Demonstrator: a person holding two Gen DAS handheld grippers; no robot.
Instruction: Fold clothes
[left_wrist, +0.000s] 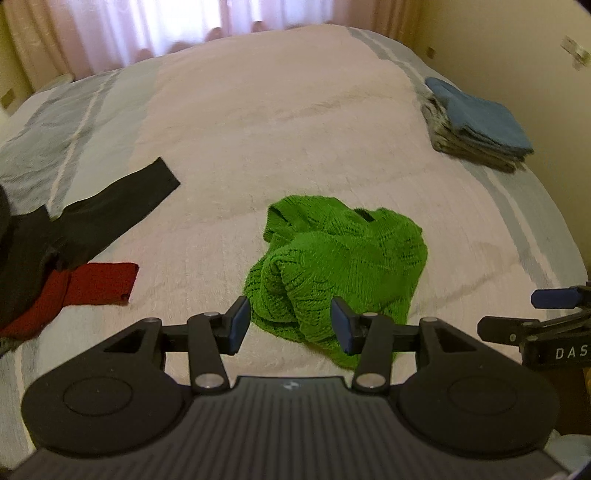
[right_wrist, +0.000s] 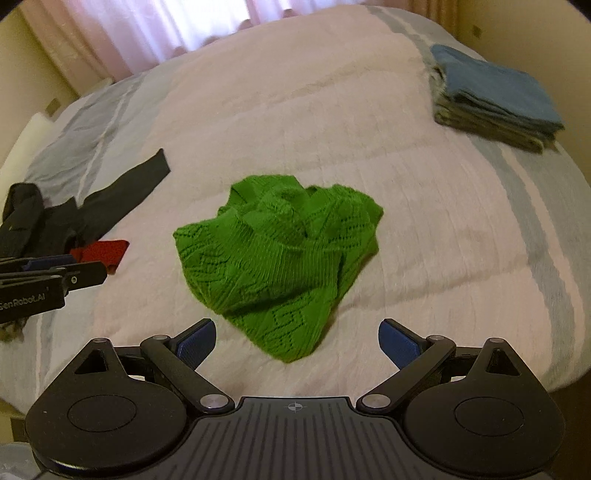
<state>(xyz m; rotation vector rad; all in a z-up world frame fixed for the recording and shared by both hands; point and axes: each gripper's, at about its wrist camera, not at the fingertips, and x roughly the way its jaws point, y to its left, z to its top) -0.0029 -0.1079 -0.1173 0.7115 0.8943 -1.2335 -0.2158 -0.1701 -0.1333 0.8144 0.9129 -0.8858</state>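
A crumpled green knit sweater (left_wrist: 343, 258) (right_wrist: 280, 251) lies in a heap on the pale pink bed cover (left_wrist: 277, 129). My left gripper (left_wrist: 290, 317) hovers over the sweater's near left edge, its jaws apart and its blue pads touching no cloth. Over the sweater's near edge my right gripper (right_wrist: 299, 341) stands wide open with nothing between its fingers. Each gripper shows at the edge of the other's view: the right gripper (left_wrist: 535, 325) and the left gripper (right_wrist: 55, 273).
A black garment (left_wrist: 92, 221) (right_wrist: 110, 199) and a dark red one (left_wrist: 92, 284) (right_wrist: 103, 251) lie spread at the left. A stack of folded clothes, blue on top (left_wrist: 476, 122) (right_wrist: 495, 96), sits at the far right bed edge by the wall. Curtains (left_wrist: 147, 26) hang behind.
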